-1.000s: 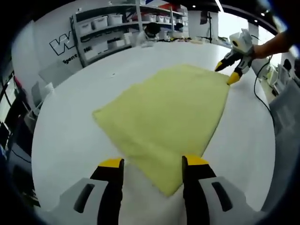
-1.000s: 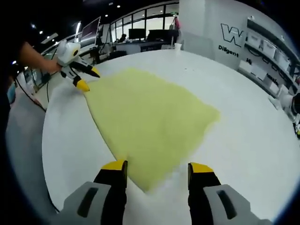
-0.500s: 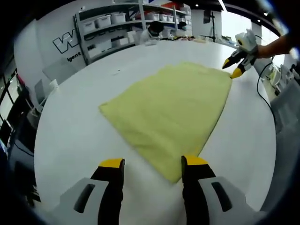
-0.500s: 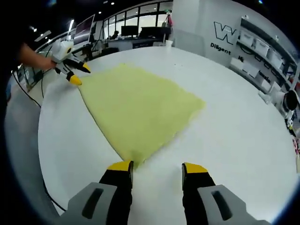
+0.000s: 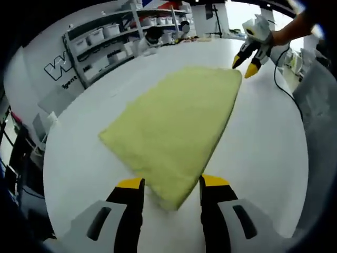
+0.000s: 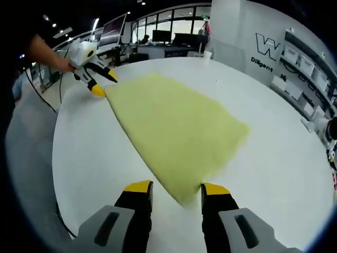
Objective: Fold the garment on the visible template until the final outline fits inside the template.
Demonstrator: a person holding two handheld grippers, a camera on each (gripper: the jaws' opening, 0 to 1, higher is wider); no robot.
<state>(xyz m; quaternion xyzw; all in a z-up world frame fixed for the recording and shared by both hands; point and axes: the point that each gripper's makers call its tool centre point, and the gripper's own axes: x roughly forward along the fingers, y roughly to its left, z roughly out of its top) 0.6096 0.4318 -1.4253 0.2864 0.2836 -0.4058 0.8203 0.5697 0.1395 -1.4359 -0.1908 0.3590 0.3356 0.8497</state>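
Observation:
A pale yellow garment lies flat on the round white table. My left gripper is open, and the garment's near corner lies between its yellow-tipped jaws. At the cloth's far corner a hand holds my right gripper, its jaws apart just off the edge. In the right gripper view the same garment spreads ahead. My right gripper is open with a corner of the cloth between its jaws. The left gripper sits at the far left corner, held by a hand.
Shelves with white bins stand behind the table, beside a wall with lettering. A black cable trails over the table's right side. Desks with monitors sit beyond the far edge. Bare white tabletop surrounds the cloth.
Both grippers have shifted sideways along the cloth's edge. Each garment corner now lies between the open jaws instead of beside one jaw. The cloth itself has not moved.

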